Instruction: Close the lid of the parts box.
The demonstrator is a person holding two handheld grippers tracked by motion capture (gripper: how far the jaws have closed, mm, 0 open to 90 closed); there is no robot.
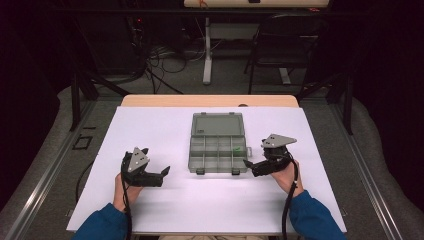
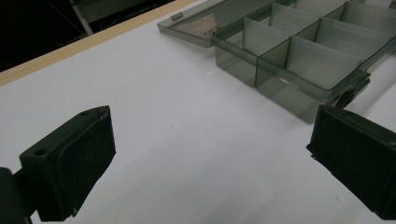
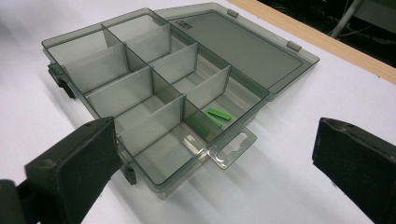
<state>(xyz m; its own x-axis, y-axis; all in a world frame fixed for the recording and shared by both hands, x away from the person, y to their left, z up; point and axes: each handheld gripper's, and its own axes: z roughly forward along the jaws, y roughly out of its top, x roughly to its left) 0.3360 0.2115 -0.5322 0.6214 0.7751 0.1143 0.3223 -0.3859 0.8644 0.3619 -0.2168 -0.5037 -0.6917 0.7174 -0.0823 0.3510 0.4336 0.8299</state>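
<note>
A smoky clear compartment box (image 1: 218,150) lies open in the middle of the white table cover, its lid (image 1: 218,124) folded flat behind it. In the right gripper view the box (image 3: 140,93) has several divided cells, and small green pieces (image 3: 217,116) lie in one cell near the hang tab. My left gripper (image 1: 162,175) rests on the table left of the box, open and empty. On the right of the box my right gripper (image 1: 247,164) points at its corner, open with nothing between its jaws. The box (image 2: 299,51) lies ahead in the left gripper view.
A white sheet (image 1: 165,130) covers the table, with a wooden edge (image 1: 210,100) at the back. Beyond the table stand a desk leg (image 1: 206,50), cables on the floor and a dark chair (image 1: 285,45).
</note>
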